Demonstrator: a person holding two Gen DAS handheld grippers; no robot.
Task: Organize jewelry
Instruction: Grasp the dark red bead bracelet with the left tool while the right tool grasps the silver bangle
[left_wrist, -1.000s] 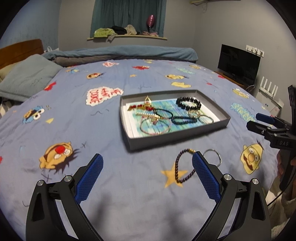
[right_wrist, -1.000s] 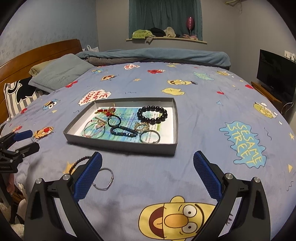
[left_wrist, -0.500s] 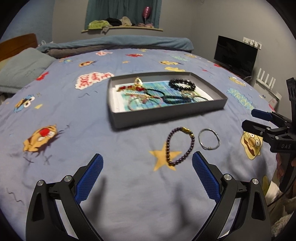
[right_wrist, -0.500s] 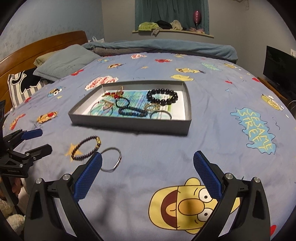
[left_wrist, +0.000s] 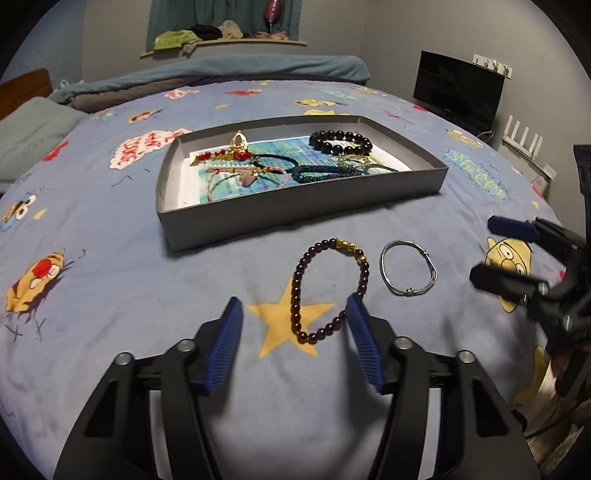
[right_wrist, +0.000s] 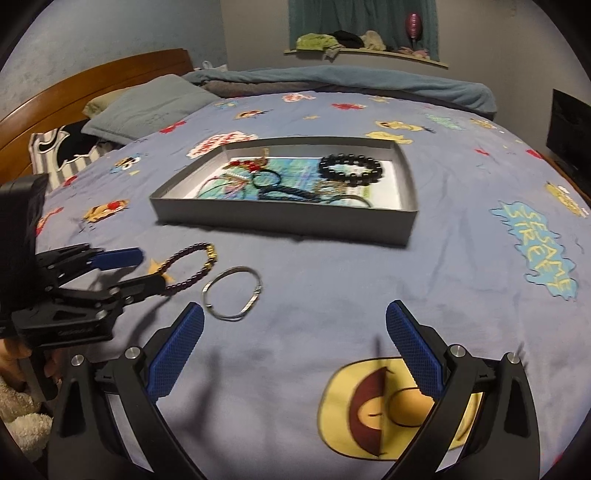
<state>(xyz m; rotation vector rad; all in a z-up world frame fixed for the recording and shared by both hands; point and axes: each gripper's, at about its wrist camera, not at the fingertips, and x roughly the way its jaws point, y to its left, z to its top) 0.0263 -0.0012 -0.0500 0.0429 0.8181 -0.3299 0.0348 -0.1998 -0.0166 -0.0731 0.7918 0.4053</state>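
Note:
A dark purple bead bracelet (left_wrist: 328, 291) with gold beads lies on the blue bedspread, in front of a grey tray (left_wrist: 295, 210). A silver bangle (left_wrist: 408, 267) lies just right of it. My left gripper (left_wrist: 293, 317) is open and low over the bed, its fingers on either side of the bracelet's near end. My right gripper (right_wrist: 295, 325) is open and empty, with the bangle (right_wrist: 232, 293) just beyond its left finger. The tray (right_wrist: 288, 221) holds several bracelets, among them a black bead one (right_wrist: 351, 170).
The bedspread has cartoon prints. Pillows (right_wrist: 147, 107) and a wooden headboard (right_wrist: 92, 81) lie far left. A folded blanket (left_wrist: 221, 77) lies across the back. A black screen (left_wrist: 458, 92) stands at the right, off the bed.
Both grippers have moved down and forward toward the bed. My left gripper's fingers have narrowed and now straddle the purple bracelet's near end. The jewelry has not moved.

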